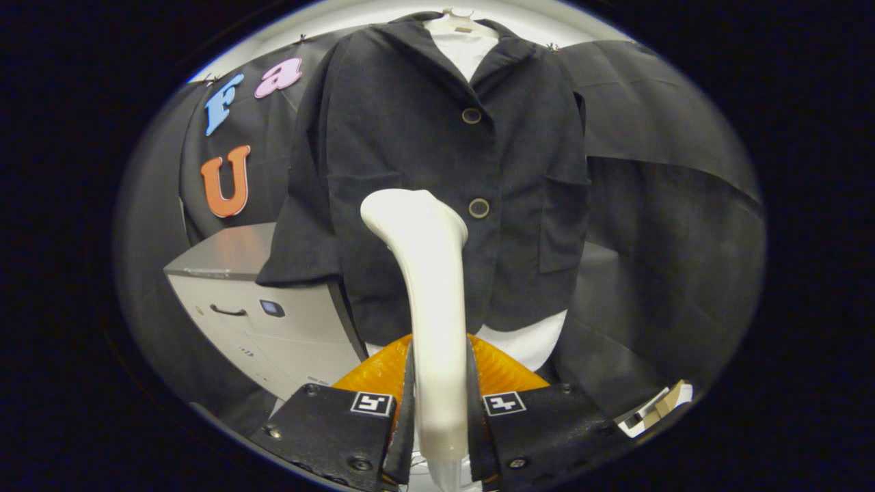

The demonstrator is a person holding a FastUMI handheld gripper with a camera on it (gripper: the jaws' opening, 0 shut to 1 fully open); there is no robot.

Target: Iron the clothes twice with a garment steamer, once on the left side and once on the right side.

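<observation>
Clamped between my fingers (441, 410) is the steamer (431, 287), both of them pressing on its handle. Its long axis runs up and away from me, the head tipped toward the jacket (437, 157) just left of the lower button (478, 208). That jacket hangs on a hanger (459, 20) over a white shirt (530, 342). Left of it stands a grey cabinet (273, 321).

Here's the tool (437, 410): 2 flat, angular housing plates in matte black, 1 on each side. Each plate wears a square black-and-white marker near its inner corner and round screw heads along its edges. Ribbed, translucent orange parts fan out just ahead of the plates.
</observation>
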